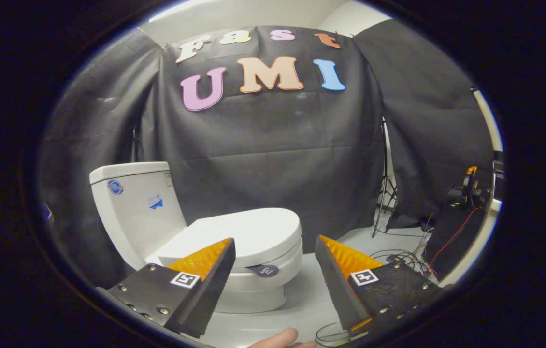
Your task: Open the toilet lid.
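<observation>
1. The tool (275, 244) is being held with its fingers spread wide apart, and nothing is being gripped between them.
2. The toilet (234, 251) is being seen just ahead of the fingers, on the floor (311, 295) against the black cloth wall; its lid (239, 232) is lying flat and closed, near the left finger.
3. The approach step is judged to be in hand.
4. Next, the front edge of the lid is probably needing to be reached and lifted up towards the tank (135, 208).
</observation>
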`<state>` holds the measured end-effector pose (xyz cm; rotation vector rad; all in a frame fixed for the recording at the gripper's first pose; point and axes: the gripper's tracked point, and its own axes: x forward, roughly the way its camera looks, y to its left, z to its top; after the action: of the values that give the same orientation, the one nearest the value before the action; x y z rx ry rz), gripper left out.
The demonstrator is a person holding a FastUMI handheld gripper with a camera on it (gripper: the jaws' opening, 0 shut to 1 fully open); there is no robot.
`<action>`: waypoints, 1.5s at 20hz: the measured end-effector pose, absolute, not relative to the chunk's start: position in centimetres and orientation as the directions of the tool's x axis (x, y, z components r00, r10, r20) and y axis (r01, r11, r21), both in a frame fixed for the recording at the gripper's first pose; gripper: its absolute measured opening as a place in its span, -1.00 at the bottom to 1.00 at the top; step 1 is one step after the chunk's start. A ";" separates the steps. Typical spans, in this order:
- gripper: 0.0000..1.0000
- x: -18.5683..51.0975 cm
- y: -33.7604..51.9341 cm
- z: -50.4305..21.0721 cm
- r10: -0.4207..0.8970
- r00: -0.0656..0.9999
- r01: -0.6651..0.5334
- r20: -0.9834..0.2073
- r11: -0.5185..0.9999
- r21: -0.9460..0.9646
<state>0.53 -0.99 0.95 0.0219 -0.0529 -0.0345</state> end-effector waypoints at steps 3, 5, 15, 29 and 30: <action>0.95 1.4 -1.1 -0.1 -0.052 0.998 0.051 0.027 0.998 0.030; 0.95 2.1 -1.0 -1.1 -0.056 0.998 0.056 -0.002 0.998 0.041; 0.95 6.1 -0.7 -5.1 0.003 0.999 0.012 -0.039 0.928 0.373; 0.95 11.7 -0.4 -11.2 0.056 0.997 0.012 -0.061 0.622 0.783; 0.94 11.9 -0.6 -11.8 0.044 0.996 0.035 -0.076 0.602 0.797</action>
<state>11.93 -0.58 -11.79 0.9246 0.0914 0.0054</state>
